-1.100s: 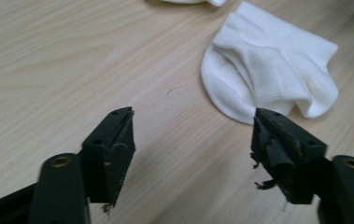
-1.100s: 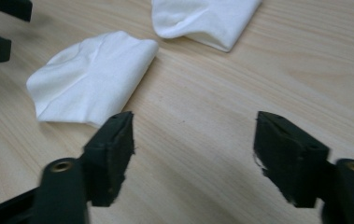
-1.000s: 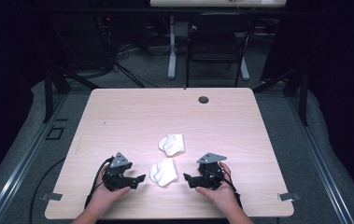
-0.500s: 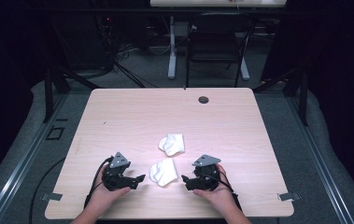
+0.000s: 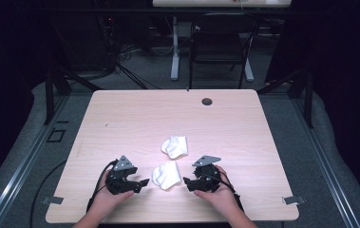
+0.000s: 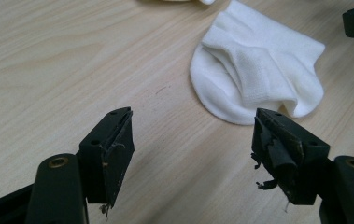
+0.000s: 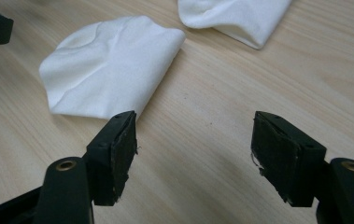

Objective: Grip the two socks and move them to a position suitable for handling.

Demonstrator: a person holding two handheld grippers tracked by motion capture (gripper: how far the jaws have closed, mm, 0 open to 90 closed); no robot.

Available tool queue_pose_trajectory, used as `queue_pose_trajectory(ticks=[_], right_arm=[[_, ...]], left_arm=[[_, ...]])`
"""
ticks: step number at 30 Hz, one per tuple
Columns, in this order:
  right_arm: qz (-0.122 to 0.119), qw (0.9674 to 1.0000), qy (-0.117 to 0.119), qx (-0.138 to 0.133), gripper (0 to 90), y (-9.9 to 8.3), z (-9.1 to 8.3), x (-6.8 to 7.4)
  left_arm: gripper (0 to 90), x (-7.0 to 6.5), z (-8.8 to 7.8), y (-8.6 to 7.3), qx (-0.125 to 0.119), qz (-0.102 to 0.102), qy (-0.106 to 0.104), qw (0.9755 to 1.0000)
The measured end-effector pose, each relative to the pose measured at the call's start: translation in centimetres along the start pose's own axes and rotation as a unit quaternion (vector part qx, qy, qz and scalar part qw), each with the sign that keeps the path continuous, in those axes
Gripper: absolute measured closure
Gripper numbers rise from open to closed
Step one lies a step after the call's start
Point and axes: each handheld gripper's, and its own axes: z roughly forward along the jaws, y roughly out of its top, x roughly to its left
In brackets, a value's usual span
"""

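Two small white socks lie on the light wooden table [image 5: 135, 123]. The near sock [image 5: 166, 175] [image 6: 258, 70] [image 7: 114, 65] sits between my two grippers. The far sock [image 5: 175, 146] [image 7: 235, 16] lies just behind it. My left gripper [image 5: 142, 182] [image 6: 191, 149] rests on the table left of the near sock, open, with nothing between its jaws. My right gripper [image 5: 187, 181] [image 7: 193, 149] rests right of that sock, open and empty too, its jaws pointing at the sock's edge.
A dark round grommet [image 5: 207, 101] sits near the table's far edge. Behind the table stand a black chair [image 5: 220, 47] and a desk leg [image 5: 174, 47]. Metal rails [image 5: 25, 156] run along the floor on both sides.
My right gripper has shifted slightly left, closer to the near sock. The left gripper and both socks have stayed put.
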Motion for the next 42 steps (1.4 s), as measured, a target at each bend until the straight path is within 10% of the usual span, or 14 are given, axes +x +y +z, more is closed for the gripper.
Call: queue_pose_trajectory(ticks=[17,42], right_arm=[[-0.009,0.9998,0.019,-0.002,54.6,2.4,1.1,1.1],[-0.046,0.9979,0.039,0.022,76.6,3.0,4.5,3.1]], left_arm=[[44.4,-0.8,0.1,1.8,-0.020,0.012,-0.008,0.9997],[47.0,0.3,0.0,0.1,-0.015,-0.001,0.002,0.9999]])
